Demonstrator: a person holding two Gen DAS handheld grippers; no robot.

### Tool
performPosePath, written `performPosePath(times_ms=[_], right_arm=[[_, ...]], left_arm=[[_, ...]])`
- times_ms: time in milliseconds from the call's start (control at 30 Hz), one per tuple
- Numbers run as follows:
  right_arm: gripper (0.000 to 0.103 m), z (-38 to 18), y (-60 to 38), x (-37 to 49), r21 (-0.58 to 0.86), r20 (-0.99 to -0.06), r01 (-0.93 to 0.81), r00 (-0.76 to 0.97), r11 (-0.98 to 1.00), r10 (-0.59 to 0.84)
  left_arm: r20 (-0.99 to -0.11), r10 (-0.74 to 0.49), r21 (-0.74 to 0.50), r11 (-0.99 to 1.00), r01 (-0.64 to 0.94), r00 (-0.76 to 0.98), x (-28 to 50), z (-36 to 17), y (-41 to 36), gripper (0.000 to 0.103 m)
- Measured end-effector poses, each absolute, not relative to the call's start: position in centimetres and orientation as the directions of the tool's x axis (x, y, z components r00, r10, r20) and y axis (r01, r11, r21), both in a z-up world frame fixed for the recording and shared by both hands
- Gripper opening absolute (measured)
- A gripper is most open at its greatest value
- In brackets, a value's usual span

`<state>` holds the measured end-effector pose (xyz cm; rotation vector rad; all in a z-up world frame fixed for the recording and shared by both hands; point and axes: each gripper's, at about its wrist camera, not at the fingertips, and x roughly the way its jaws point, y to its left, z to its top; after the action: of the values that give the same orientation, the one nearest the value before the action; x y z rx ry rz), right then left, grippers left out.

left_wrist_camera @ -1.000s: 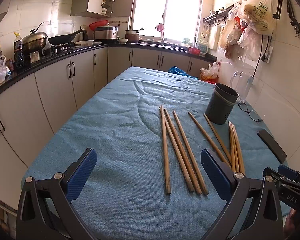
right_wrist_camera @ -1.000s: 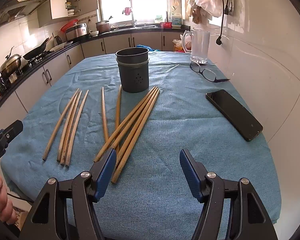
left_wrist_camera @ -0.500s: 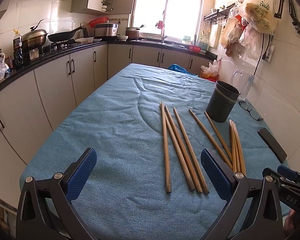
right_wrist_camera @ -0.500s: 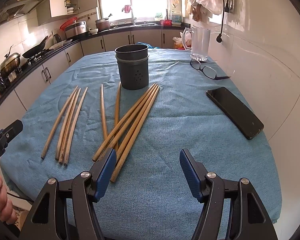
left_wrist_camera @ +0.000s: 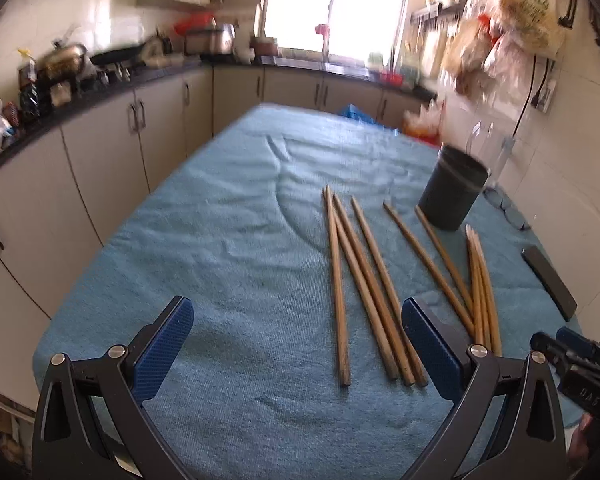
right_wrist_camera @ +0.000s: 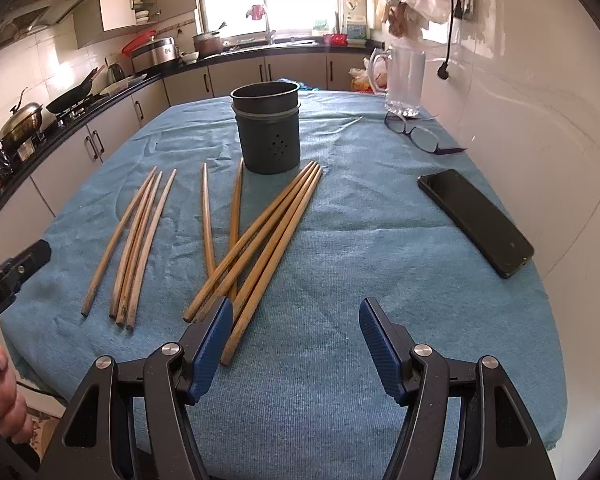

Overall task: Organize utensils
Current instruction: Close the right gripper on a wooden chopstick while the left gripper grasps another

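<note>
A wide surface (right_wrist_camera: 380, 208) under a blue towel fills the middle of this kitchen, and everything on it sits in some relation to the dark holder (right_wrist_camera: 267, 128) that stands upright toward its far end. It is a round pot with small holes in its wall, and from the right wrist view nothing shows above its rim.

Against the wall side of the holder, further back, stands a clear glass jug (right_wrist_camera: 404, 80). Nearer than the jug and still on that wall side lies a black phone (right_wrist_camera: 476, 220), flat on the towel, well apart from the holder. Between jug and phone is a pair of glasses (right_wrist_camera: 416, 132), folded open on the cloth.

The chopsticks (right_wrist_camera: 256, 240) lie loose on the towel on the near side of the holder, in three lots. One bundle fans from just beside the holder's base toward the near edge. Two single sticks lie next to it, partly crossed under that bundle. A further group lies well apart on the cabinet side.

The right gripper (right_wrist_camera: 296, 320) hangs over the near edge, fingers spread with only cloth between them; its left pad sits over the ends of the nearest bundle. The left gripper (left_wrist_camera: 298, 330) is also spread wide, with several stick ends lying between its fingers, untouched.
</note>
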<state>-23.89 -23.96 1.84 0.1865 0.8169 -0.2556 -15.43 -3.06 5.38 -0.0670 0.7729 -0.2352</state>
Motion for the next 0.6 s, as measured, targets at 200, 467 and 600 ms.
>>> performPosePath(times_ms=[200,467,600], right_arm=[[0.057,2.0,-27.0,-21.5,0.195,-0.772,0.3,0.634,0.934,-0.043],[0.032,1.9,-30.2,-17.6,0.3,-0.8,0.311,0.596,0.902,0.06],[0.025,1.5,-31.5,-16.1,0.356,-0.806,0.325,0.581,0.876,0.112]], left_arm=[[-0.752,-0.282,-0.212,0.959,0.187,0.595,-11.0,4.4,-2.8,0.102],[-0.803,-0.326,-0.258,0.945,0.203,0.499,-5.8,3.5,-3.9,0.076],[-0.814,-0.336,-0.259,0.94,0.223,0.473,-3.6,3.5,-5.3,0.066]])
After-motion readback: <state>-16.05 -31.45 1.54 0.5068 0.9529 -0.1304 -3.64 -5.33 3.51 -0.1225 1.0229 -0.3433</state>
